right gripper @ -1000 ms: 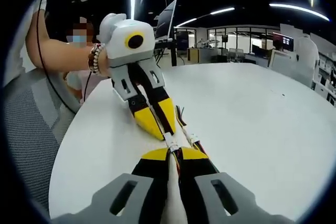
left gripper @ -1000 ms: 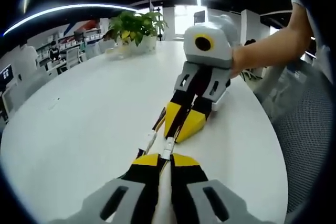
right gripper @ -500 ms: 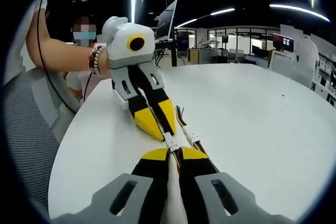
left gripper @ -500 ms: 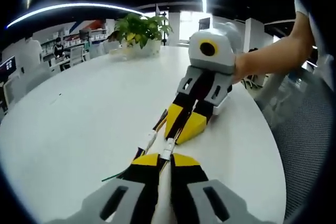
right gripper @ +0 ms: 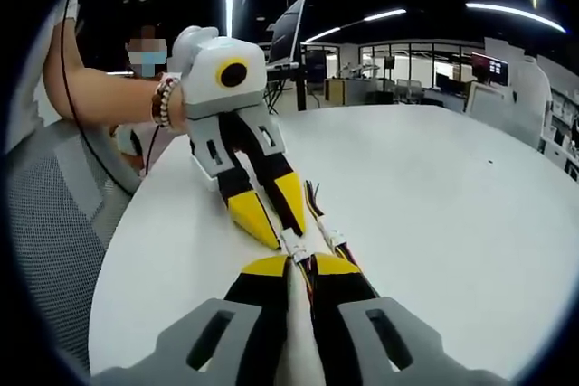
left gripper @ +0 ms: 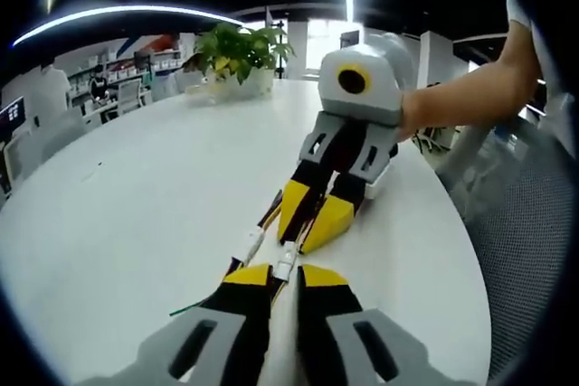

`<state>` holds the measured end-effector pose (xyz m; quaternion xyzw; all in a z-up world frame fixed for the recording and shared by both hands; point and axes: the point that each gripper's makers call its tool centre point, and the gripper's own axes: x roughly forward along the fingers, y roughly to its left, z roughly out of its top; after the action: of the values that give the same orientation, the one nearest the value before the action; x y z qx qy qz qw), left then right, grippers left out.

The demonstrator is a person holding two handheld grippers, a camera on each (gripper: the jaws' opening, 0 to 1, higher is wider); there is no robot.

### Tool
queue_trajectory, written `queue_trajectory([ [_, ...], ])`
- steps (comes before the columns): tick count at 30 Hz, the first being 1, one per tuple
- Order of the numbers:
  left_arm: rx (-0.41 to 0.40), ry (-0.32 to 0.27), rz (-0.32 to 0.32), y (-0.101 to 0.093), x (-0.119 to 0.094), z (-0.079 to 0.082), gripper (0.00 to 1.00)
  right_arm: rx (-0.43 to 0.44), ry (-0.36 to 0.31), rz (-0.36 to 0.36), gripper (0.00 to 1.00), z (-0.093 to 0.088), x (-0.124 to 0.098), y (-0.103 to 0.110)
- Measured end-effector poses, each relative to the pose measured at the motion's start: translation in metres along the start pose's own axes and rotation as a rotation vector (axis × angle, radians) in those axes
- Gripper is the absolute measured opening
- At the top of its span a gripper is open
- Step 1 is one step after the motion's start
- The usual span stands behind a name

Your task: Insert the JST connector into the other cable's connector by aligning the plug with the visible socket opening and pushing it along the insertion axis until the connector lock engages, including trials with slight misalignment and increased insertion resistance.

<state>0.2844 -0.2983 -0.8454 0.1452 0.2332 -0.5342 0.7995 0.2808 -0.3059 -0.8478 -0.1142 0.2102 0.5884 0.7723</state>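
Both grippers – left (left gripper: 282,270), right (right gripper: 299,262) – clamp JST connector (left gripper: 287,262), tip-to-tip.

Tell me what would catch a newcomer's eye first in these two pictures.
The two yellow-and-black grippers meeting tip to tip on the white table: the right gripper faces the left gripper, each shut on a cable. Between them sits a small white connector. A leafy potted plant stands at the table's far edge.

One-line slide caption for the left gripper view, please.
Left gripper and right gripper meet tip to tip over the white table, each shut on a cable, white JST connector between them.
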Motion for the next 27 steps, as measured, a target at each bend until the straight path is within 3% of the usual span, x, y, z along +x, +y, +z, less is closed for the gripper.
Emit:
queue_trajectory([
  [8,-0.042,-0.012,-0.02,-0.005,0.001,0.002,0.05,0.042,-0.006,-0.002,0.09,0.003,-0.001,-0.001],
  [20,-0.129,-0.106,-0.005,0.001,-0.005,0.023,0.22,0.069,-0.048,-0.019,0.17,0.019,-0.008,-0.007],
  [27,-0.145,-0.124,0.012,0.005,-0.005,0.027,0.33,0.077,-0.063,-0.029,0.19,0.024,-0.01,-0.009],
])
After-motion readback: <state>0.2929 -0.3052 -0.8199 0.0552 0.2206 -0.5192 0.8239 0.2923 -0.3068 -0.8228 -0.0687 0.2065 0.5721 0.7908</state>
